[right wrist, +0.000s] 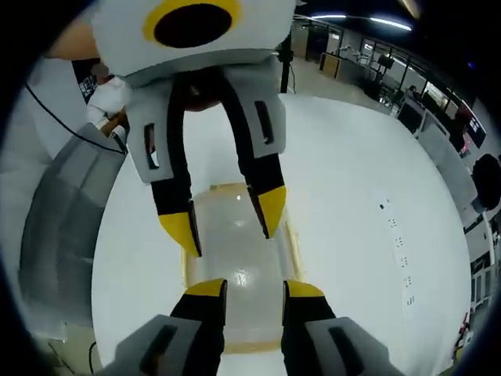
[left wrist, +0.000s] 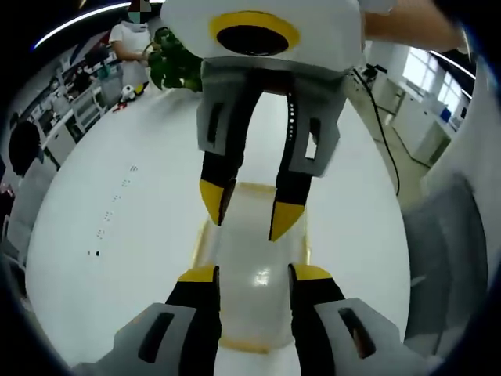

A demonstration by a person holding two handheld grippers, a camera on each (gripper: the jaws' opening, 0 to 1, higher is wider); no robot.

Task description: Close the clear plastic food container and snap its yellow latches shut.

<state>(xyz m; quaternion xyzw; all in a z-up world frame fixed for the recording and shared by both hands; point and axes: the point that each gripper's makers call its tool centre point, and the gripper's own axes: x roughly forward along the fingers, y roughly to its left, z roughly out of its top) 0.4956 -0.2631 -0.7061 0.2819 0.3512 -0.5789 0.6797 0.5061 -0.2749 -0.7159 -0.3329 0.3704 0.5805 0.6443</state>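
Note:
A clear plastic container with yellow edges lies flat on the white table, its lid shining with glare. My left gripper stands open over its near end, yellow-tipped jaws about as wide apart as the box. Facing it from the top of the left gripper view, my right gripper hangs open over the far end. In the right gripper view the same container lies under my right gripper, with the left gripper opposite. I cannot tell whether any jaw touches the box.
A person stands by a green plant at the table's far end. A black cable runs along the right side. Small black marks dot the table. A grey seat-like object stands beside the table edge.

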